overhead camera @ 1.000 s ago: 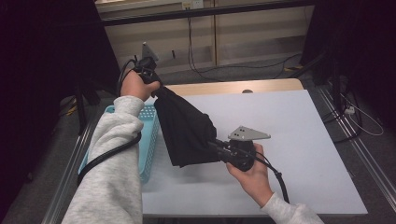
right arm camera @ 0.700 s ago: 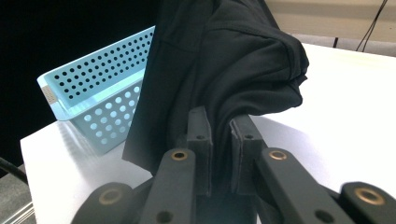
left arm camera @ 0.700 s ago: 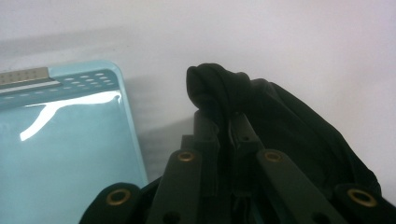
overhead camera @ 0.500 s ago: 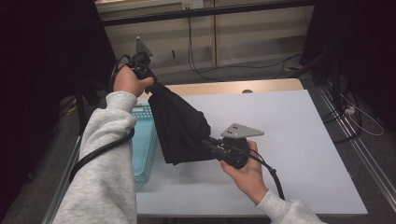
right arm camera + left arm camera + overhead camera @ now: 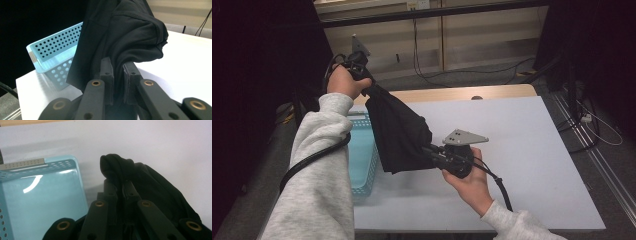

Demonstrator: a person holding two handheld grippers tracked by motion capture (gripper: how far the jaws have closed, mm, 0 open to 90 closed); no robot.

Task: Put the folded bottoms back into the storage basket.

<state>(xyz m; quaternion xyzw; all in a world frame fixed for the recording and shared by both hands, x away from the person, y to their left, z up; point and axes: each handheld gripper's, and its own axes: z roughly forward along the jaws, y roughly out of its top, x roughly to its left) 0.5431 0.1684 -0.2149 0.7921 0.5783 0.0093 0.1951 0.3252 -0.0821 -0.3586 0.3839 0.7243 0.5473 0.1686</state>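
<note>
The black cloth (image 5: 399,132) hangs stretched between your two grippers, clear of the white table (image 5: 537,150) along most of its length, so it can be spread or folded in the air. Your left gripper (image 5: 367,82), raised at eleven o'clock, is clamped on one bunched corner, which keeps the top end up. Your right gripper (image 5: 432,152), low near the centre, pinches the lower edge taut. The blue basket (image 5: 362,160) sits at nine o'clock, probably the cloth's destination.

Dim room, dark at the edges; glare streaks the basket (image 5: 45,202) floor; near tongs blur.
</note>
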